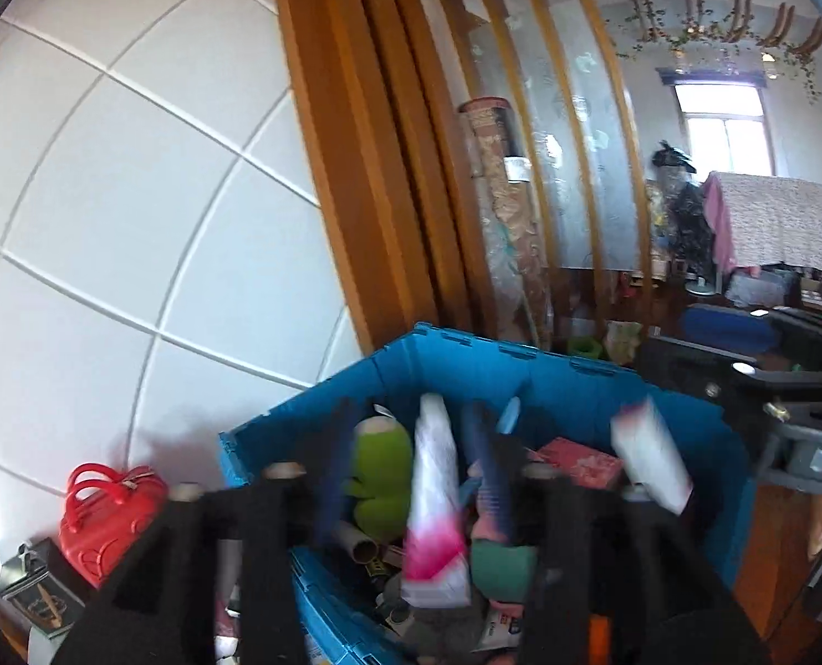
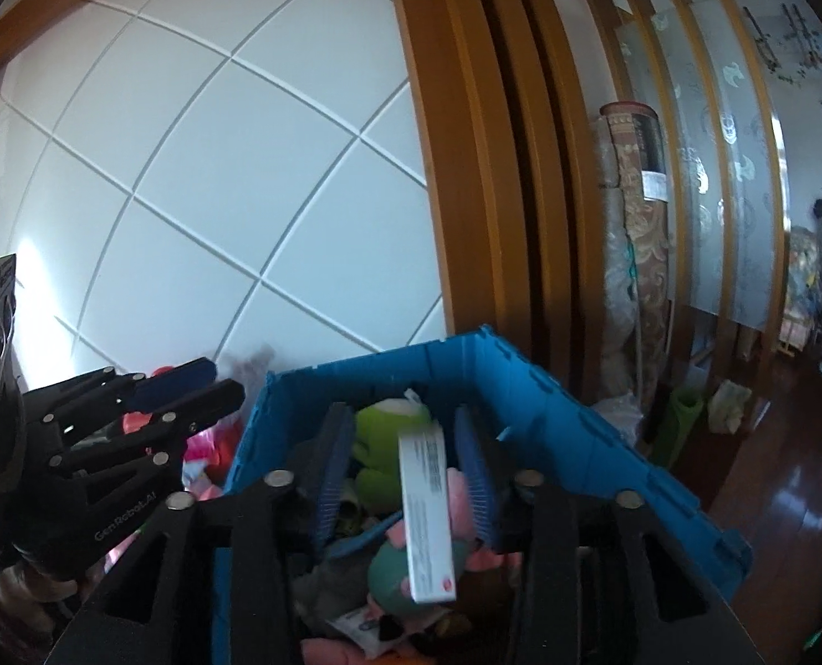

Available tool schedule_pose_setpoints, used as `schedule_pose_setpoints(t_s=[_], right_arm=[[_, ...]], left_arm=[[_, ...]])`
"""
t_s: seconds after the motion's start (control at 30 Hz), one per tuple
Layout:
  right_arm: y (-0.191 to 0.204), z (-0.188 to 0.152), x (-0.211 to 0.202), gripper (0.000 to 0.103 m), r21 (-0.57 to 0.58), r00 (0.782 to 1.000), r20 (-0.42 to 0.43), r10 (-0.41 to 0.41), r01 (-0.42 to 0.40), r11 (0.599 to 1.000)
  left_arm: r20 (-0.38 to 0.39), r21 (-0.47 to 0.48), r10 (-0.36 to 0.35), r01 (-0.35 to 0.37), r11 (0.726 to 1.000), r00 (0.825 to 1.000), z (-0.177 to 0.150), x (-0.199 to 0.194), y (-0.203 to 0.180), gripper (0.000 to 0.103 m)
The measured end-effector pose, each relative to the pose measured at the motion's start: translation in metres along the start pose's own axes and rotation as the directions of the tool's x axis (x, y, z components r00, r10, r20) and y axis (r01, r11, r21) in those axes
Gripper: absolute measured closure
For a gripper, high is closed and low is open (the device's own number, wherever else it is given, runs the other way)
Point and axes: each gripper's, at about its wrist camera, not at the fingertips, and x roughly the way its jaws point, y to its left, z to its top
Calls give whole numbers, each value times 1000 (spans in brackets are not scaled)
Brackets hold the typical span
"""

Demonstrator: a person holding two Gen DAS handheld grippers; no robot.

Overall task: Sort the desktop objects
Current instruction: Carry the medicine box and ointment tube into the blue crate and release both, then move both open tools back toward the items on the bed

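A blue plastic crate point(image 1: 549, 382) point(image 2: 527, 388) holds a green plush toy point(image 1: 380, 465) point(image 2: 388, 432), a pink box point(image 1: 580, 460), a cardboard tube and other soft items. Both grippers hover over it. My left gripper point(image 1: 411, 454) is open; a white tube with a pink end point(image 1: 435, 504) hangs between its fingers, untouched by the pads. My right gripper point(image 2: 405, 460) is open; a long white box point(image 2: 427, 515) is in mid-air between its fingers, free of them. That box also shows in the left wrist view point(image 1: 652, 454). The left gripper shows in the right wrist view point(image 2: 178, 393).
A white tiled wall point(image 1: 133, 194) stands behind the crate, with a wooden door frame point(image 1: 355, 138) to its right. A red heart-shaped bag point(image 1: 108, 515) and a dark box point(image 1: 39, 587) lie left of the crate. Rolled carpets point(image 2: 638, 255) lean behind it.
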Motion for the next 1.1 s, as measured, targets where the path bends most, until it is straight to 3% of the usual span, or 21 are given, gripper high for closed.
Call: schedule_pose_setpoints(t_s=[0.03,0.07,0.2,0.37,0.57,0.73,0.87,1.0,1.1], right_arm=[[-5,1,0,22,-1,1000,12,-18,18,1000],[-8,2,-1,21,-9,999,24,-33,33,999],[-11,3,-8,20,-25,999,35,-14,15,1000],[-2,-5,-19,1,-36,998,53,40,-38,999],[23,-17,-40,1,-71,993,81,83,-78,994],[53,-32,-67,0,-86,990,88,112,-105,991],[82,-48,-92,0,-93,988,84,132,-124,988],[115,-70,-120,0,-79,987,95,130,-123,989],[142,-87,-136,0,-64,988,71,136,-132,989]], left_arm=[[18,-9,32,-32,999,999,-1,-2,-1,3],[34,-19,60,-60,998,998,-1,-6,-2,0],[21,-44,86,-85,995,996,-4,-15,0,0],[10,-71,204,-203,977,979,-13,-28,0,0],[18,-90,303,-300,950,953,-38,-58,13,0],[67,-158,338,-324,933,939,-59,-104,32,0],[85,-175,327,-309,935,941,-78,-145,51,0],[71,-152,435,-421,894,898,-107,-190,67,0],[39,-169,434,-422,891,900,-129,-222,86,0]])
